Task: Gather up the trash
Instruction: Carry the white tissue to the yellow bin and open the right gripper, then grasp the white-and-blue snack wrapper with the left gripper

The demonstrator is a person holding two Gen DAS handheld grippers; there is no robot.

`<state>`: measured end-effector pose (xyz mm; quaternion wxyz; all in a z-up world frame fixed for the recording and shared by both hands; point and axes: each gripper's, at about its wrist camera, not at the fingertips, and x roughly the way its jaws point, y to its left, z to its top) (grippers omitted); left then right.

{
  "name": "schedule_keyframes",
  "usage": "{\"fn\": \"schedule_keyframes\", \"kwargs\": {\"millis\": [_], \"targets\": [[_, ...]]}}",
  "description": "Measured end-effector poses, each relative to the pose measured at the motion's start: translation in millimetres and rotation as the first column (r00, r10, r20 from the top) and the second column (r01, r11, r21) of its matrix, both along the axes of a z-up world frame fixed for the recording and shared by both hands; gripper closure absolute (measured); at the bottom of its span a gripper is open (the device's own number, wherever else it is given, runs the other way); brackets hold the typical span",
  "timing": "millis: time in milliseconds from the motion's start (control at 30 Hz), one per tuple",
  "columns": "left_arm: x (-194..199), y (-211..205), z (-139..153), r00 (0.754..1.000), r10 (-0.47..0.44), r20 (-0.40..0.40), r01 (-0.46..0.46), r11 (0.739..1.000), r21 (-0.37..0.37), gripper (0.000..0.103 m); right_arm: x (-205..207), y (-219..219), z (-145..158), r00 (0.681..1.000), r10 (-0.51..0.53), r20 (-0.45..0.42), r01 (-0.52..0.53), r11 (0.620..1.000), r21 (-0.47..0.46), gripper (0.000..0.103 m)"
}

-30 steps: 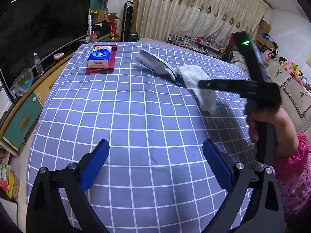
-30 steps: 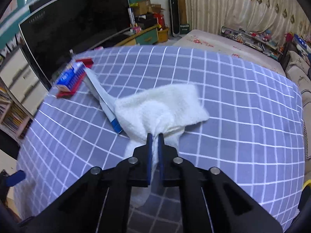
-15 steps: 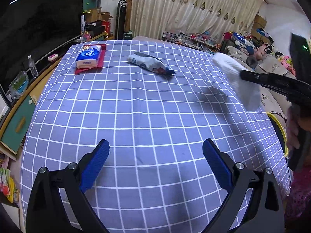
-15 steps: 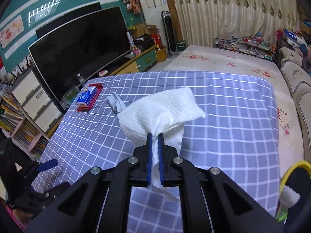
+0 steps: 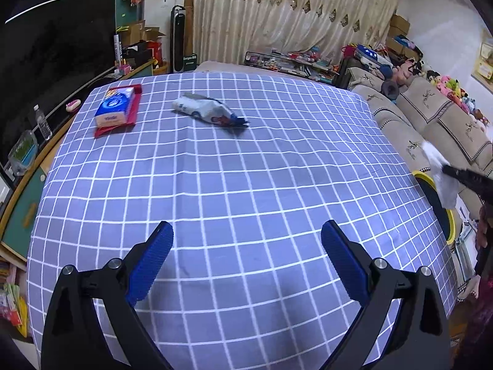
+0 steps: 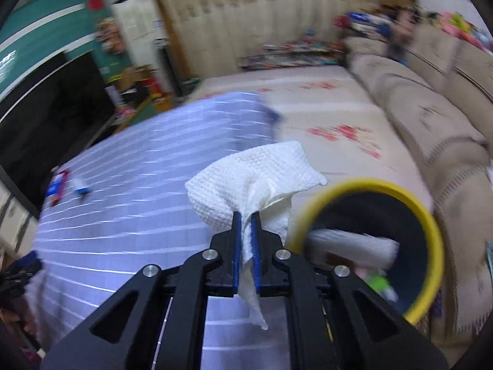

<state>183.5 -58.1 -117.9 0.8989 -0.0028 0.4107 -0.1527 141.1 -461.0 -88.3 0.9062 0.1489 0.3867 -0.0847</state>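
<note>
**A:** Trash first, from my left wrist view: what do you have?

**B:** My left gripper (image 5: 246,256) stands with its pads wide apart, holding nothing, low over the near part of the counter (image 5: 234,185) with its blue checked cloth. One piece of trash lies on it at the far side: a crumpled white and blue wrapper (image 5: 209,111). I judge I hold this gripper spread so it is ready for that wrapper.

**A:** Anything in the way of it?

**B:** Nothing on the cloth between. A tissue pack (image 5: 114,108) on a red tray (image 5: 101,130) sits left of the wrapper, well apart from it. At the far right edge I see my right gripper (image 5: 446,169) with the white paper towel (image 5: 440,175) out past the counter's edge, over the yellow-rimmed bin (image 5: 450,225).

**A:** And the right wrist view?

**B:** It is blurred. My right gripper (image 6: 246,240) is clamped on the paper towel (image 6: 255,178); the pads pinch its gathered middle, so the loose corners flare above and a tail hangs below. The bin (image 6: 431,231) is just to the right and below, with white paper (image 6: 351,243) already in it. I judge the towel is not squarely over the opening yet.

**A:** Risks?

**B:** The near rim may catch the hanging tail. A sofa (image 6: 437,117) stands right of the bin.
</note>
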Motion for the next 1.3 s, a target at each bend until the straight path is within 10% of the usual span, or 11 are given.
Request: {"fn": "schedule_keyframes", "kwargs": {"millis": [467, 600, 733, 1300], "targets": [[15.1, -39.8, 10.5, 0.999, -0.029, 0.019, 0.028, 0.999, 0.046, 0.007, -25.6, -91.5, -73.6, 0.973, -0.172, -0.152, 0.175, 0.985, 0.009, 0.092], [18.4, -44.1, 10.8, 1.000, -0.021, 0.023, 0.020, 0.999, 0.049, 0.007, -23.1, -88.9, -78.4, 0.974, -0.169, -0.151, 0.172, 0.985, 0.010, 0.060], [27.9, -43.5, 7.5, 1.000, 0.004, 0.008, -0.004, 0.999, 0.051, 0.007, -26.3, -90.8, -69.7, 0.974, -0.192, -0.117, 0.195, 0.981, 0.008, 0.054], [165.3, -19.6, -7.3, 0.943, 0.324, -0.077, -0.319, 0.945, 0.070, 0.007, -19.4, -82.8, -69.2, 0.986, -0.144, -0.087, 0.147, 0.989, 0.020, 0.049]]}}
